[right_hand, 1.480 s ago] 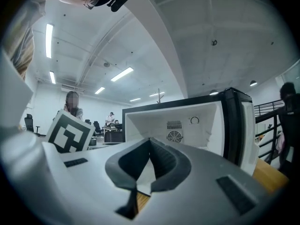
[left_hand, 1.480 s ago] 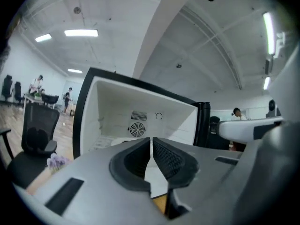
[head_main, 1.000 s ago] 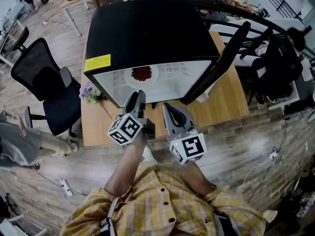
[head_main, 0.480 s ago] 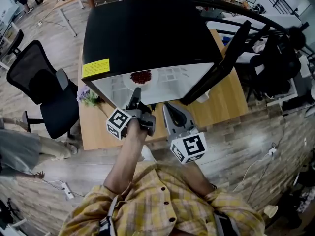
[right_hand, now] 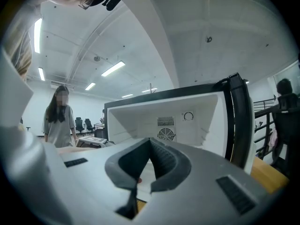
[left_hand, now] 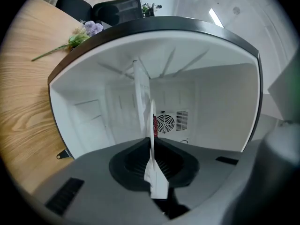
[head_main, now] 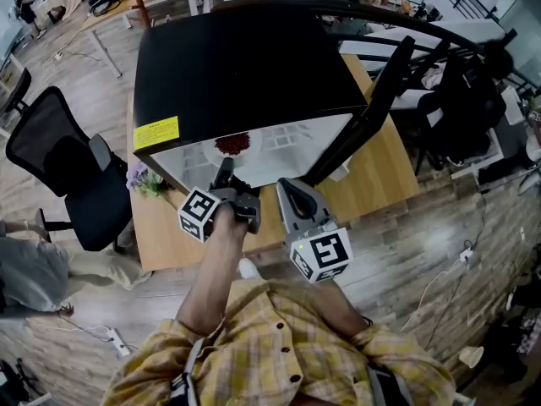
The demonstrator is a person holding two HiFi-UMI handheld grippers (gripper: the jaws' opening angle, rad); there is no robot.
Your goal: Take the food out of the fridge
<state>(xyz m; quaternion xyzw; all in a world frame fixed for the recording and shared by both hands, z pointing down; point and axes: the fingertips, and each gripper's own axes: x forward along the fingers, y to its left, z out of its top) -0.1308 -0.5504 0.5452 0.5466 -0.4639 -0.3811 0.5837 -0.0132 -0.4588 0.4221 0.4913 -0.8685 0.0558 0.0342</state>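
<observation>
A black mini fridge (head_main: pixel 245 57) stands on the wooden table (head_main: pixel 380 172) with its door (head_main: pixel 372 100) swung open to the right. On its white shelf lies a white plate (head_main: pixel 221 152) of red food (head_main: pixel 232 145). My left gripper (head_main: pixel 225 174) is rolled on its side at the fridge's mouth. Its jaws are closing on the plate's near rim. In the left gripper view the plate (left_hand: pixel 151 125) shows edge-on between the pads, with the red food (left_hand: pixel 154 124) behind. My right gripper (head_main: pixel 292 194) hovers shut and empty, just right of the left one and outside the fridge (right_hand: pixel 187 121).
A small bunch of flowers (head_main: pixel 139 178) lies on the table left of the fridge. A black office chair (head_main: pixel 63 159) stands at the left. The open door (right_hand: pixel 236 121) rises right of my right gripper. A person (right_hand: pixel 58 121) stands in the background.
My left gripper has rolled onto its side, dipped toward the shelf and closed its jaws on the plate's rim. The right gripper has stayed put.
</observation>
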